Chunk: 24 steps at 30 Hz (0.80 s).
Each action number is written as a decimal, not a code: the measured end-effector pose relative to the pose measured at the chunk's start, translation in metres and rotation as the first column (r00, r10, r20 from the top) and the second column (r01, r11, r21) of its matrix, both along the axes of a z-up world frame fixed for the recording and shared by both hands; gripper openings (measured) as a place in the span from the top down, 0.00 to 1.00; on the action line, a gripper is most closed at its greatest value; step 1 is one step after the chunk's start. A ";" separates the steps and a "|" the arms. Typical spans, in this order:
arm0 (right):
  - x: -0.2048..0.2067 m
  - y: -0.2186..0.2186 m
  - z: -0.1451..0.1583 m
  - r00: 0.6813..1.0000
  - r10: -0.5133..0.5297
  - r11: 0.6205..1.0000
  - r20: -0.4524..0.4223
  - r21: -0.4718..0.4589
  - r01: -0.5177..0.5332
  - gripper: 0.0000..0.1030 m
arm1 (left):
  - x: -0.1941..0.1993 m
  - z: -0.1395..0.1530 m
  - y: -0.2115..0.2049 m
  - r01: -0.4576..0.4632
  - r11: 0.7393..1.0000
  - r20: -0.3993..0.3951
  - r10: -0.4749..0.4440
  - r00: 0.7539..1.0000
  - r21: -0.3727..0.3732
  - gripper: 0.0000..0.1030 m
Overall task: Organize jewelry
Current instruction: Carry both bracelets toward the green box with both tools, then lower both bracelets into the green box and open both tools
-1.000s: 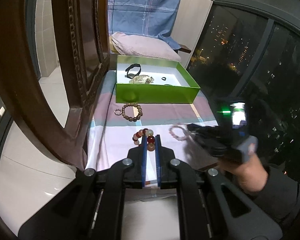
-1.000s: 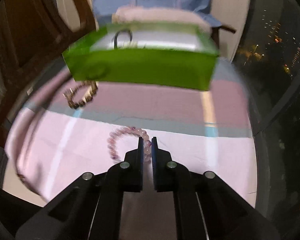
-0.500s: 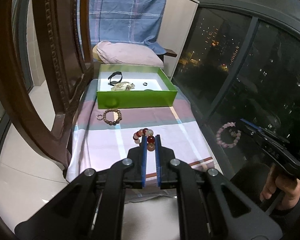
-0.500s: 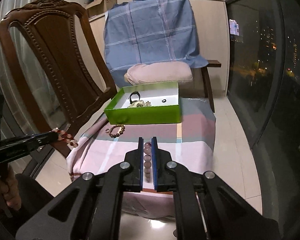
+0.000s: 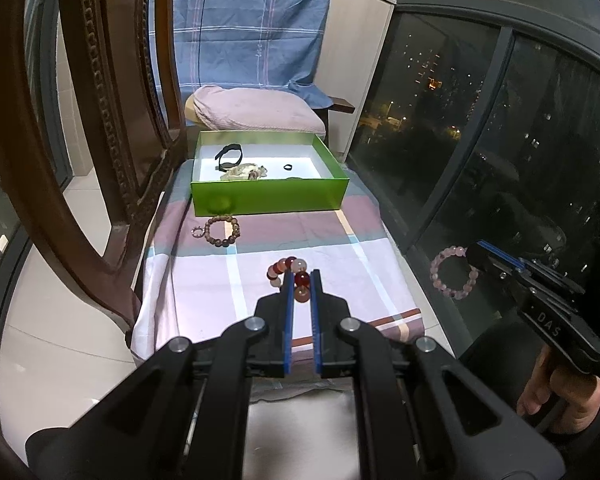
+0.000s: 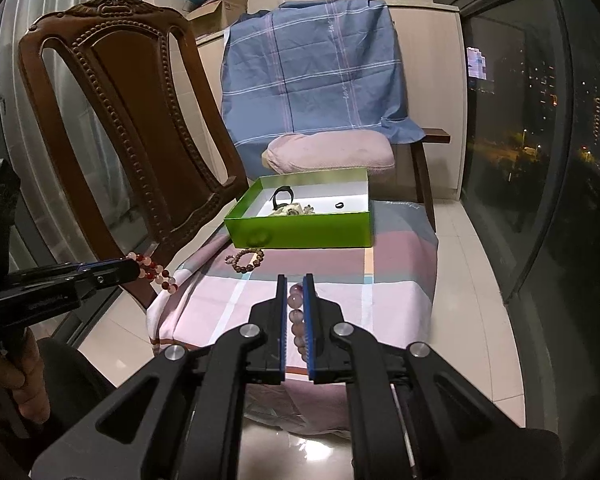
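Note:
My left gripper [image 5: 301, 276] is shut on a red and pink bead bracelet [image 5: 287, 270], held above the near end of the cloth-covered bench [image 5: 340, 264]. Seen from the right wrist, that red bracelet [image 6: 156, 270] dangles from the left gripper [image 6: 134, 266]. My right gripper [image 6: 296, 280] is shut on a pale pink bead bracelet [image 6: 296, 312]; from the left wrist that pink bracelet [image 5: 454, 270] hangs off the bench's right side. A brown bead bracelet [image 5: 222, 230] lies on the cloth in front of the green box [image 5: 268, 198], which holds several pieces.
A carved wooden chair back [image 6: 132, 120] stands left of the bench. A pink cushion [image 5: 256, 114] and blue plaid cloth [image 5: 244, 24] lie behind the box. Dark window glass [image 5: 480, 140] runs along the right. A small ring [image 5: 197, 233] lies beside the brown bracelet.
Both grippers lifted their bracelets off the cloth and drew back. The right one rose farther, carrying the pink bracelet off past the bench's right edge.

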State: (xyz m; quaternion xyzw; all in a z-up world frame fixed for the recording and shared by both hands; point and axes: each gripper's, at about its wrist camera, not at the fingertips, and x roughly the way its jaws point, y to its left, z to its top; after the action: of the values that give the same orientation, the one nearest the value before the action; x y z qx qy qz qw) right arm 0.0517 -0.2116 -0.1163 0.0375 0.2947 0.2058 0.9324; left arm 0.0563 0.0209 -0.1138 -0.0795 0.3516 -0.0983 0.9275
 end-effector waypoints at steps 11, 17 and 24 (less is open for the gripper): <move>-0.001 0.001 -0.003 1.000 0.020 1.000 -0.016 -0.001 -0.020 0.93 | 0.000 -0.001 -0.001 -0.006 1.000 -0.015 0.007 1.000 0.006 0.92; 0.009 0.001 -0.006 0.999 0.023 1.000 -0.029 0.001 -0.023 0.93 | 0.011 -0.006 -0.002 0.000 1.000 -0.033 0.001 0.999 0.010 0.92; 0.065 0.005 0.010 0.998 0.062 0.997 -0.016 0.038 -0.061 0.92 | 0.068 0.016 -0.009 0.044 0.999 -0.009 -0.043 0.999 0.026 0.92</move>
State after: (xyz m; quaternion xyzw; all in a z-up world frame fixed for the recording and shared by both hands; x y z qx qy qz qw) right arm 0.1168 -0.2063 -0.1064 0.0476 0.2997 0.2395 0.9222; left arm 0.1243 0.0116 -0.0977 -0.0601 0.3584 -0.1136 0.9247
